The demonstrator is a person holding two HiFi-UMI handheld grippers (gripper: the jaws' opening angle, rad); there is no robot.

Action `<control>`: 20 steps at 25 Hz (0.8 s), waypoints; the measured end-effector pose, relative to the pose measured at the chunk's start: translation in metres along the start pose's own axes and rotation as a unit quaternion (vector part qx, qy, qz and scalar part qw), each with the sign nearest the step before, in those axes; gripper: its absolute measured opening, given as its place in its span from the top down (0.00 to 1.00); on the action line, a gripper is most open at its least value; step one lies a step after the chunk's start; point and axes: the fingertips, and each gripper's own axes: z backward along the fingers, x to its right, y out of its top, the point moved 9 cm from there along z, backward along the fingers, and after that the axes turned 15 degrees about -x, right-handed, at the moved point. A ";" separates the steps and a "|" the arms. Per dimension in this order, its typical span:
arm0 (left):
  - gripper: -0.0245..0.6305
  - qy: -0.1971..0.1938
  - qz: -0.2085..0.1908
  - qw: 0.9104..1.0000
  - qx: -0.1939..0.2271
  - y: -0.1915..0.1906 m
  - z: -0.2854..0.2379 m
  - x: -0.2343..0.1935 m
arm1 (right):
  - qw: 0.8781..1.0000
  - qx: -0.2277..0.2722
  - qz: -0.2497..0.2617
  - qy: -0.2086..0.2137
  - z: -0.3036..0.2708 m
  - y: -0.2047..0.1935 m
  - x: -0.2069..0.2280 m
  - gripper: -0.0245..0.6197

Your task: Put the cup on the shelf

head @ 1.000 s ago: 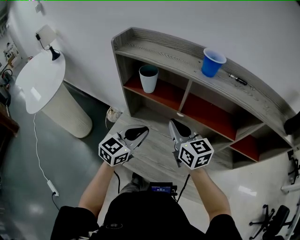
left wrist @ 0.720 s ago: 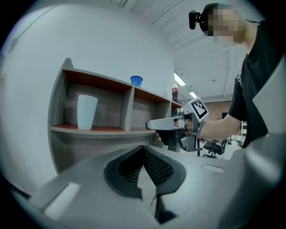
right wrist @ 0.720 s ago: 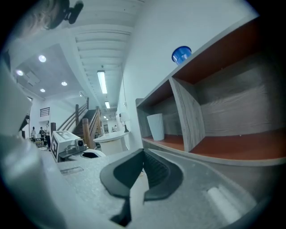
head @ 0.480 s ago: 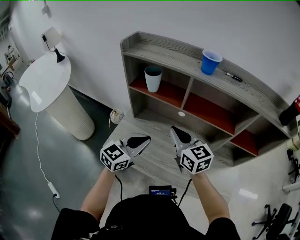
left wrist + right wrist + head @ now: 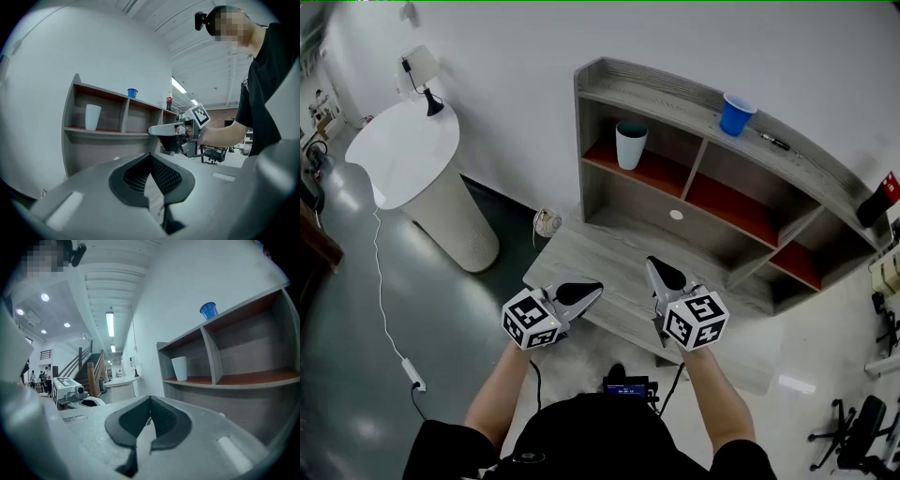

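The white tapered cup with a dark rim stands upright in the upper left red-floored compartment of the grey wooden shelf unit. A blue plastic cup and a black pen rest on the top board. The left gripper and the right gripper each have their jaws pressed together and hold nothing. They hover over the low grey wooden bench, well apart from the cup. A round white pedestal table stands to the left.

Your head camera looks steeply down, from well back, at the shelf. The cameras on your left gripper and right gripper sit low, facing nearly level along their jaws. All three views share that shelf.
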 end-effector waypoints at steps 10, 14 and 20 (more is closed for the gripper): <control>0.96 -0.015 0.013 1.000 0.007 -0.031 0.030 0.033 | 1.000 -0.012 -0.011 -0.018 0.028 -0.034 -0.045 0.97; 0.96 -0.021 0.015 1.000 0.007 -0.041 0.035 0.044 | 1.000 -0.014 -0.013 -0.025 0.037 -0.046 -0.057 0.97; 0.96 -0.027 0.014 1.000 0.002 -0.050 0.039 0.057 | 0.999 -0.013 -0.019 -0.031 0.049 -0.059 -0.068 0.97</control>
